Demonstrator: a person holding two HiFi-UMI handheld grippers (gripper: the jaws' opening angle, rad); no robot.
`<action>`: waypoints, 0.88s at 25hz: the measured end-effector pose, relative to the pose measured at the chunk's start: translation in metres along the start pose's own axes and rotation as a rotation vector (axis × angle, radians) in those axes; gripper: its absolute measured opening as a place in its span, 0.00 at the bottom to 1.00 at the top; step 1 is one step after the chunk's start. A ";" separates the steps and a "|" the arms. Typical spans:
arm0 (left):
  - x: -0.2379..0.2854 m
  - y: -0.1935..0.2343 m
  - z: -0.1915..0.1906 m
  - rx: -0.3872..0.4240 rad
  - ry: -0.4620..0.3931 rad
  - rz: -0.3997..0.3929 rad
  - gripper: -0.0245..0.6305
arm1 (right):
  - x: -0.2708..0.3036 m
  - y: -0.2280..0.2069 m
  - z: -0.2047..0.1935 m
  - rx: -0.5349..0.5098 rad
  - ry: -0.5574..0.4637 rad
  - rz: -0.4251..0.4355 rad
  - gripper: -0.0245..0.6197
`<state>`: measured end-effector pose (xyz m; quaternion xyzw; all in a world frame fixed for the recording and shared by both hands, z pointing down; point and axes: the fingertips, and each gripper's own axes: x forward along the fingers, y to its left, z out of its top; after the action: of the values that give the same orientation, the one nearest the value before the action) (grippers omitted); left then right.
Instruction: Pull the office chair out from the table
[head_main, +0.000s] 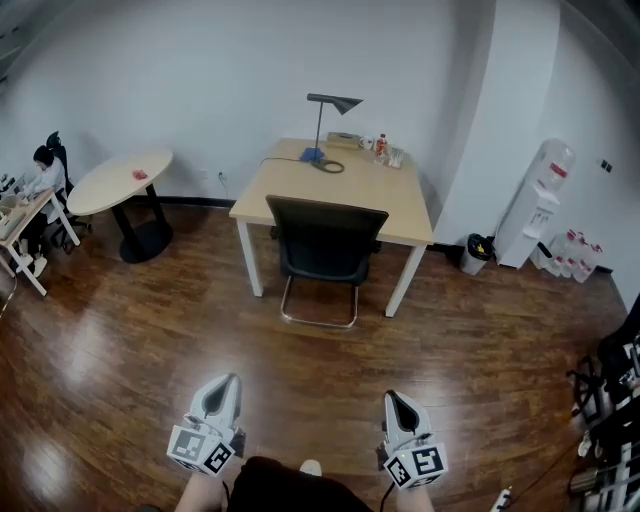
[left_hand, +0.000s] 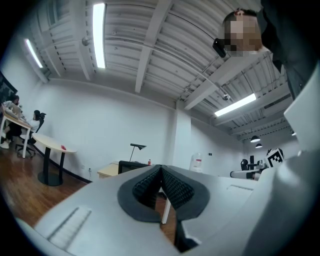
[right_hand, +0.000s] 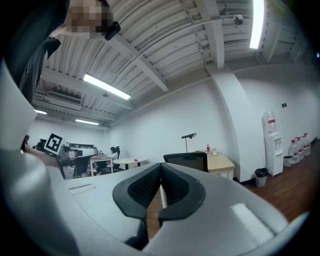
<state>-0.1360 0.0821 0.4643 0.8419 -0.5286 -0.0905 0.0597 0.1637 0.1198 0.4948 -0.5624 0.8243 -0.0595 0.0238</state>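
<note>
Office chair (head_main: 325, 245) with a black back and a chromed sled base, at the centre of the head view, its seat tucked under the near edge of the rectangular light-wood worktop (head_main: 290, 185) on white legs. At the far end of this worktop, towards the white wall, stand a black desk lamp with a cone shade (head_main: 331, 104) and a small bottle with a red label (head_main: 380, 147); the label's print is too small to read.

Left gripper (head_main: 226, 384), at the lower left of the frame, and right gripper (head_main: 393, 399), at the lower right, are both well apart from the chair, over the dark wooden floor (head_main: 130, 330). Each carries a cube with square black-and-white markers, which bear patterns and no words. In the left gripper view the ribbed black pads (left_hand: 150, 185) meet with nothing between them, so the left gripper (left_hand: 161, 172) is closed and empty. The right gripper view shows the same: the right gripper (right_hand: 160, 170) is closed, with its pads (right_hand: 176, 184) together on nothing.

To the right stands a white water dispenser (head_main: 535, 205) with a red label, illegible, and a small black bin (head_main: 475, 252) just beside it. At the upper left are a round pale table (head_main: 120, 180) and a seated person (head_main: 42, 175).
</note>
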 end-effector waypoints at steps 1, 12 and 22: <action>0.005 -0.002 -0.001 0.003 0.005 0.000 0.04 | 0.001 -0.005 -0.001 0.011 -0.001 -0.003 0.06; 0.028 0.000 -0.006 0.056 0.061 0.019 0.04 | 0.023 -0.036 -0.007 0.101 -0.007 -0.011 0.06; 0.101 0.027 -0.015 0.009 0.042 -0.033 0.04 | 0.072 -0.063 -0.002 0.065 0.005 -0.068 0.06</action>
<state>-0.1139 -0.0207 0.4751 0.8524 -0.5139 -0.0712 0.0655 0.1954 0.0299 0.5070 -0.5889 0.8025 -0.0883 0.0379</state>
